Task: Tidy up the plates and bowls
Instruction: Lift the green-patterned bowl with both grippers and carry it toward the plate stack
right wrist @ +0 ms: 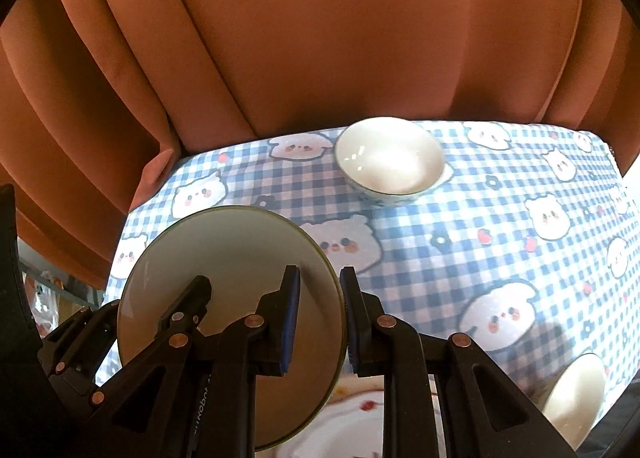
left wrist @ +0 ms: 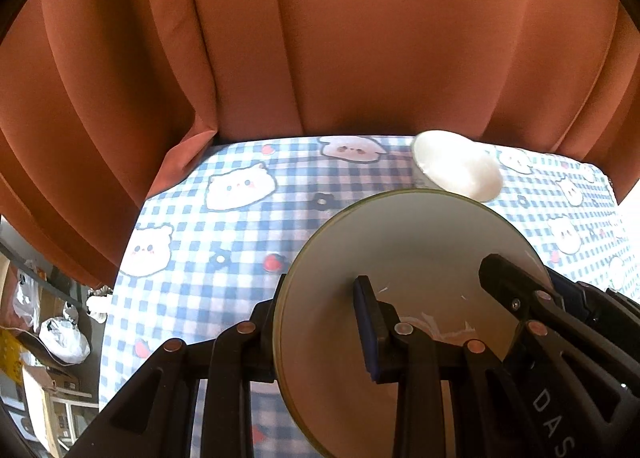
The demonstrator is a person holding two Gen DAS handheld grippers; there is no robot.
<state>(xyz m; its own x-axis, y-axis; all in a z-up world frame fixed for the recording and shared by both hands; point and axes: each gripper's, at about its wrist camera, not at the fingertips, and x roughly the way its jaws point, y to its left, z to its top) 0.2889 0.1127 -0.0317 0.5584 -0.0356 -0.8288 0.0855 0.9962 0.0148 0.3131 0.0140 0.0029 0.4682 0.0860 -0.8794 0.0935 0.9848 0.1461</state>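
While both grippers pinch the same plate [right wrist: 224, 278] from opposite edges, I keep it raised and tilted above the checked tablecloth [right wrist: 480, 258]. My left gripper [left wrist: 320, 326] is clamped on one rim, a finger on each face; my right gripper [right wrist: 320, 322] straddles the other rim, its pads [right wrist: 294, 322] close on the edge. I judge the good move is to let one side release cleanly before lowering, keeping the plate level and clear of the white bowl [right wrist: 390, 156] standing farther back near the orange curtain [right wrist: 320, 38].
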